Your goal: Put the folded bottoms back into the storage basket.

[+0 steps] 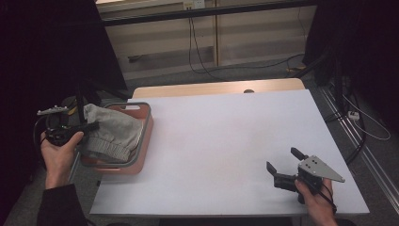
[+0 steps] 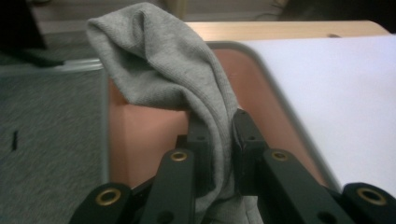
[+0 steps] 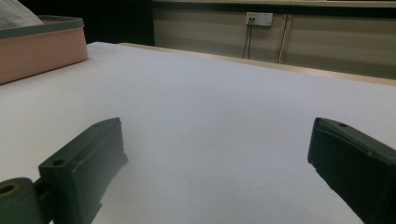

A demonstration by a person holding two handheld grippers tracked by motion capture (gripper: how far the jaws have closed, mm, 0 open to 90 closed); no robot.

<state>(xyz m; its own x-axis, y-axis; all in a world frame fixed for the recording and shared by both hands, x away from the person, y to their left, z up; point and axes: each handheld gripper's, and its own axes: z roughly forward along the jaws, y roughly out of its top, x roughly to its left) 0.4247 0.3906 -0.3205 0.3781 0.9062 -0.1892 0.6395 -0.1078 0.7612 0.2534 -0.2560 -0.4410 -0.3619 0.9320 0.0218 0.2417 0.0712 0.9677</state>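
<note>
A grey knitted cloth (image 1: 113, 133) hangs over a pink basket (image 1: 147, 134) with a grey rim at the table's left edge. My left gripper (image 1: 89, 126) is at the basket's left side, shut on a fold of the cloth (image 2: 187, 79); in the left gripper view the fabric runs down between the two black pads (image 2: 245, 135) and bunches up above them. My right gripper (image 1: 283, 161) rests low on the white table (image 1: 226, 141) near the front right corner, jaws wide apart with nothing between them (image 3: 217, 154).
The pink basket (image 3: 42, 46) sits far off to the left in the right gripper view. Beyond the table's wooden far edge (image 1: 216, 88) are a wall, cables and a socket (image 3: 259, 18). Dark curtains flank both sides.
</note>
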